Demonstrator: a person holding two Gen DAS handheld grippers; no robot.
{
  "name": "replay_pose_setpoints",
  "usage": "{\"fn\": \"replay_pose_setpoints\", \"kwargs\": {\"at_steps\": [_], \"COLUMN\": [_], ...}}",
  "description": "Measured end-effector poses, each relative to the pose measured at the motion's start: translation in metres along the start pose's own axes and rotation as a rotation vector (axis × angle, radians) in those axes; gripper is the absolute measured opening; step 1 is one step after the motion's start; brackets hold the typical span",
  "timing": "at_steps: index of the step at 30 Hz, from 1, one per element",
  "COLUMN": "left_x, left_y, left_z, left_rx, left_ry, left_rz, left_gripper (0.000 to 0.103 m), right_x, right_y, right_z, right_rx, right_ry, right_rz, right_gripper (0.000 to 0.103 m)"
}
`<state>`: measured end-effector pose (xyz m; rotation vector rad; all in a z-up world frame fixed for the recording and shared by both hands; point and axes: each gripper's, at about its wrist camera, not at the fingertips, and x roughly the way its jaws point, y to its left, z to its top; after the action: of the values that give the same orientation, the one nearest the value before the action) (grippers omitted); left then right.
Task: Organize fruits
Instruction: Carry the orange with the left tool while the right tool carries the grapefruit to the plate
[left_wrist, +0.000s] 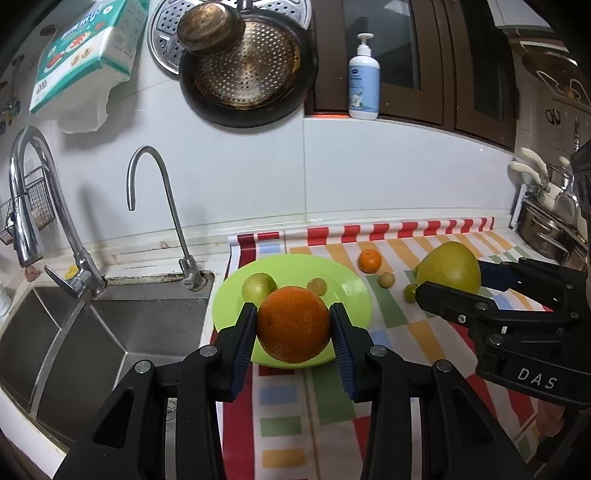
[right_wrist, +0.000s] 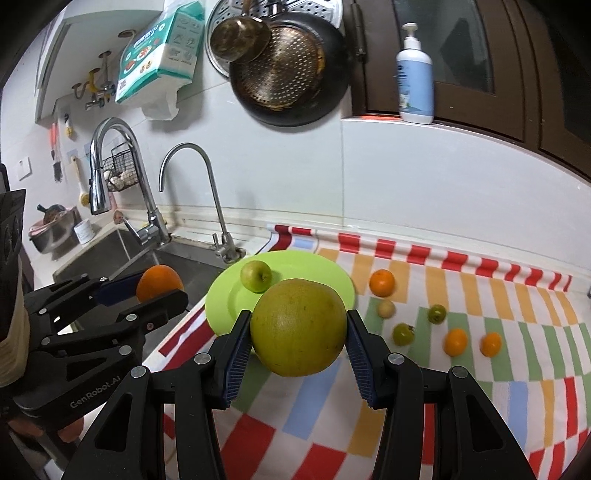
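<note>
My left gripper (left_wrist: 293, 325) is shut on a large orange (left_wrist: 293, 324), held just above the near rim of the lime-green plate (left_wrist: 351, 291). A green apple (left_wrist: 258, 286) and a small yellow-green fruit (left_wrist: 317, 285) lie on that plate. My right gripper (right_wrist: 298, 332) is shut on a big yellow-green pomelo (right_wrist: 298, 328), held over the striped cloth right of the plate (right_wrist: 221, 310). Loose on the cloth lie small oranges (right_wrist: 382, 282), green fruits (right_wrist: 403, 333) and a pale one (right_wrist: 386, 308). In the right wrist view the left gripper (right_wrist: 159, 291) shows at the left with its orange (right_wrist: 159, 282).
A steel sink (left_wrist: 110, 332) with two taps (left_wrist: 155, 206) lies left of the plate. Pans (left_wrist: 247, 70) and a tissue pack (left_wrist: 85, 55) hang on the white wall. A pump bottle (left_wrist: 364, 81) stands on the ledge. Pots (left_wrist: 546, 229) sit at the far right.
</note>
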<state>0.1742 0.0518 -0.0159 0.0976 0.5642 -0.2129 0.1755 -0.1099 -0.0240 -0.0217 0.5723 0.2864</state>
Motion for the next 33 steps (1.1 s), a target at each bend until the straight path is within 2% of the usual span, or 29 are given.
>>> {"fn": "replay_pose_setpoints", "kwargs": {"at_steps": [11, 23, 33], "left_x": [0.045, 0.106, 0.142], "left_y": [0.023, 0.040, 0.044], "left_z": [0.005, -0.004, -0.011], "left_rx": [-0.020, -0.037, -0.036], "left_ry": [0.029, 0.120, 0.178], "left_rz": [0.005, 0.000, -0.013], "left_gripper": [0.040, 0.040, 0.040], "right_x": [0.052, 0.123, 0.165], "right_y": [0.003, -0.004, -0.011], "right_z": [0.017, 0.013, 0.006], "right_rx": [-0.029, -0.039, -0.025], "right_ry": [0.047, 0.145, 0.214], "right_rz": [0.038, 0.059, 0.063], "right_gripper": [0.050, 0.050, 0.050]}}
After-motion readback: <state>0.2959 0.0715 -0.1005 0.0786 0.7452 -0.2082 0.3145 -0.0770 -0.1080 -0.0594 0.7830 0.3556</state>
